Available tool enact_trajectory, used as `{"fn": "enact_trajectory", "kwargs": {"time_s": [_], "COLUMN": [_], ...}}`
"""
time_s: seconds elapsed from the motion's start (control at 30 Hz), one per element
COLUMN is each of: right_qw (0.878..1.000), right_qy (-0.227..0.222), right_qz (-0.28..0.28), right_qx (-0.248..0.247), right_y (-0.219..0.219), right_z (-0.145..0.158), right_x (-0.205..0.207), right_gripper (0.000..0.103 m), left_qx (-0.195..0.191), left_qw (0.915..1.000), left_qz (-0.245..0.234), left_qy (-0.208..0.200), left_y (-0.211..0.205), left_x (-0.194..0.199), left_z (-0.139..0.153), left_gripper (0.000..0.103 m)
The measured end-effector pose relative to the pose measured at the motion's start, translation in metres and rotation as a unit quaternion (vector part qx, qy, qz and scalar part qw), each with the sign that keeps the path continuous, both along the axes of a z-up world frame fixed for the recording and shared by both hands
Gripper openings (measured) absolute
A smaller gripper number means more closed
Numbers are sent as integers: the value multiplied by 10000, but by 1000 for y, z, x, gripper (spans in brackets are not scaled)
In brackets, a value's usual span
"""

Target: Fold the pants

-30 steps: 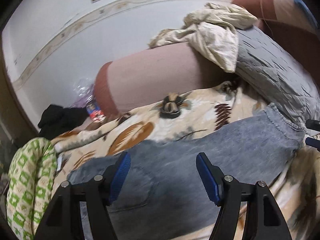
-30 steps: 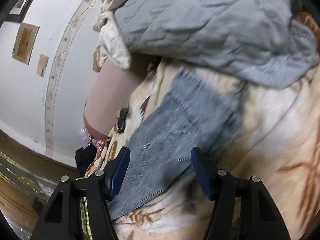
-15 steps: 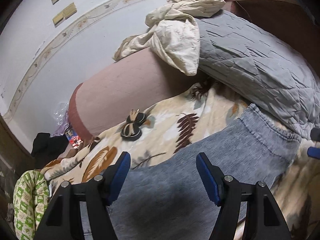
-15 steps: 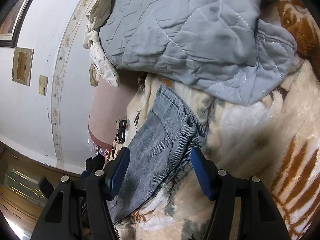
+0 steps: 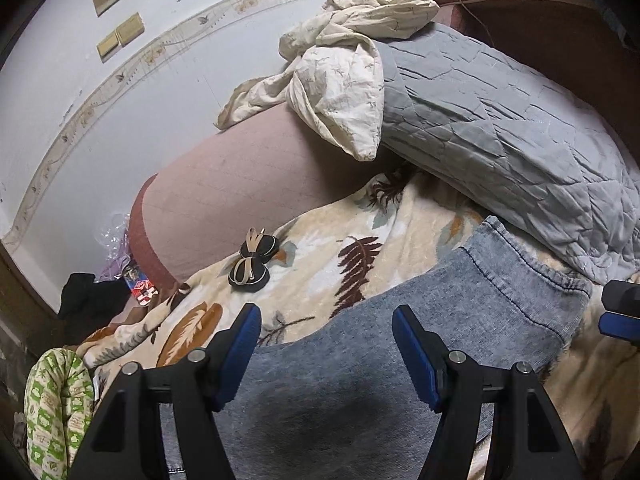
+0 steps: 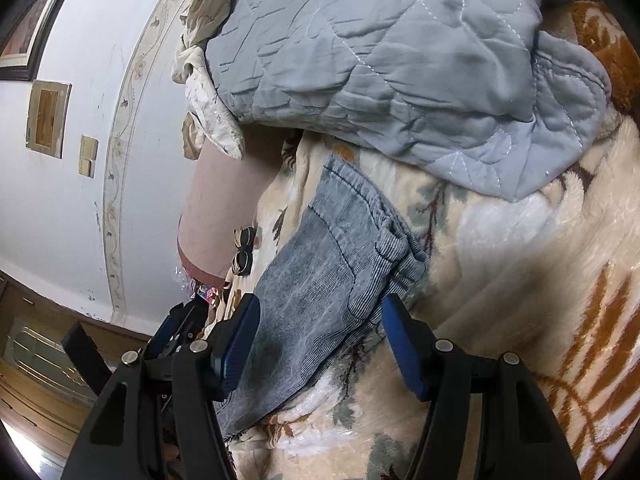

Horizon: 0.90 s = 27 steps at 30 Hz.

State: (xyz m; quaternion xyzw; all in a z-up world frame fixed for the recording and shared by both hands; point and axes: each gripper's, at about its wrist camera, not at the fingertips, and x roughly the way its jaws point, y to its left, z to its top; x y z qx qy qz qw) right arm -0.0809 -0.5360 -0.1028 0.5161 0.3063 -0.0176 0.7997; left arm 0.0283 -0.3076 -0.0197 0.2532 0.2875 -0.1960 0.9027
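Observation:
Grey-blue denim pants (image 5: 440, 320) lie flat on a cream leaf-print blanket (image 5: 340, 240). Their elastic waistband (image 6: 400, 240) is bunched at the end near the grey quilt. My left gripper (image 5: 326, 344) is open and empty, just above the pants' middle. My right gripper (image 6: 320, 336) is open and empty, hovering over the waistband end of the pants (image 6: 320, 280). The right gripper's blue tip (image 5: 620, 312) shows at the right edge of the left wrist view, and the left gripper (image 6: 180, 328) shows at the lower left of the right wrist view.
A grey quilt (image 5: 500, 128) lies behind the pants, with a crumpled cream cloth (image 5: 344, 80) on it. A pink bolster (image 5: 240, 200) lies along the white wall. A black bow hair clip (image 5: 252, 260) sits on the blanket. A green patterned cloth (image 5: 56, 400) is at the far left.
Both grippers have drawn back and risen a little from the pants, which now lie still. The waistband end shows bunched. Both grippers stay open.

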Motion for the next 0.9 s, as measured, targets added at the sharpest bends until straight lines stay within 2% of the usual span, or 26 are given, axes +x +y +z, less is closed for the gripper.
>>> {"fn": "enact_trajectory", "kwargs": {"time_s": [0.9], "right_qw": [10000], "right_qy": [-5], "right_qz": [70], "right_qx": [-9], "right_y": [4], "right_z": [0], "right_x": [5], "right_gripper": [64], "left_qx": [58], "left_qw": [9999], "left_qz": [66], "left_qy": [-87], "left_y": [-4], "left_x": [5], "left_z": [-4], "left_gripper": [72]}}
